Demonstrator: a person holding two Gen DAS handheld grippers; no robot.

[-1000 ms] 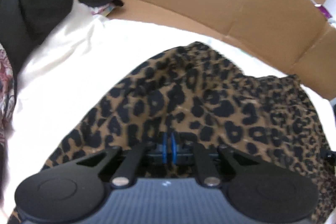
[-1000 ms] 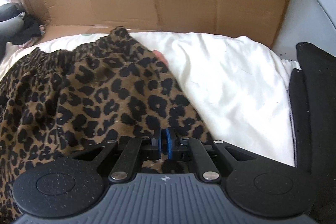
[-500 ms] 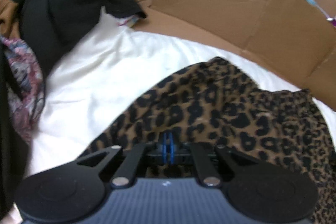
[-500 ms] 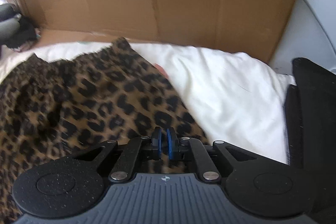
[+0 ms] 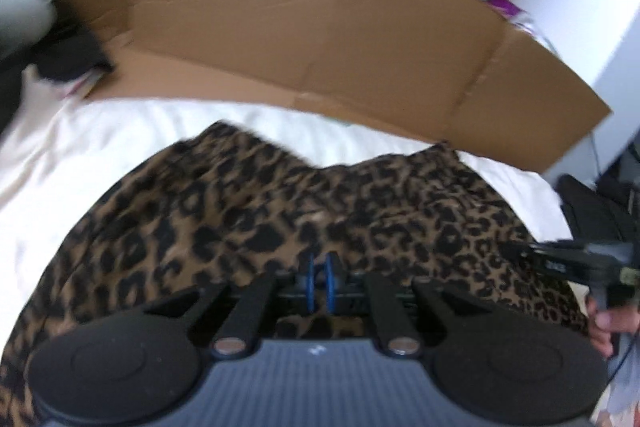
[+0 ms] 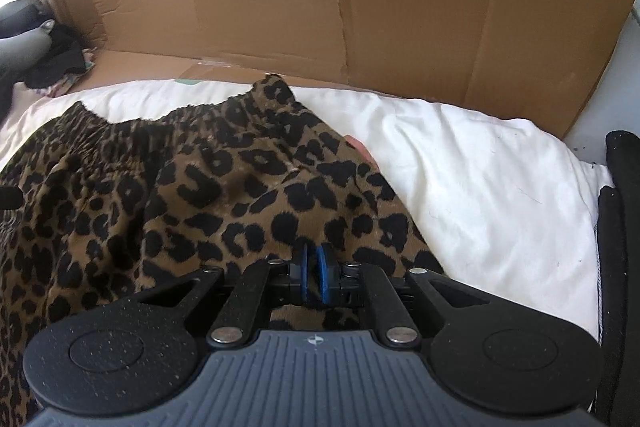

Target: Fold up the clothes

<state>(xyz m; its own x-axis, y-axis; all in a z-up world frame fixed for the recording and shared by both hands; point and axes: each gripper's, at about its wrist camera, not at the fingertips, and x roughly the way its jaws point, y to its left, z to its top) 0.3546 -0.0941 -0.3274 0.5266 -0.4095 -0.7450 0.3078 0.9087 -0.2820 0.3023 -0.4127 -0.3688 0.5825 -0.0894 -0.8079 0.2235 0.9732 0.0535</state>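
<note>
A leopard-print garment [image 5: 304, 211] with a gathered waistband [image 6: 132, 131] lies spread on a white sheet [image 6: 472, 171]. My left gripper [image 5: 319, 283] pinches its near edge between the blue pads [image 5: 308, 285]. A narrow gap shows as its jaws are opening, with cloth still between them. My right gripper [image 6: 313, 279] is shut on the garment's near right edge. It also shows at the right of the left wrist view, held by a hand [image 5: 604, 323]. The left wrist view is blurred.
A brown cardboard wall [image 6: 360, 7] stands along the far side of the sheet. Dark and grey clothes [image 6: 48, 59] are piled at the far left. A black fabric item [image 6: 620, 227] lies along the right edge.
The left wrist view has swung right and risen. The clothes pile has slid to the left edge and the right gripper has come into sight. The pads' gap has widened slightly.
</note>
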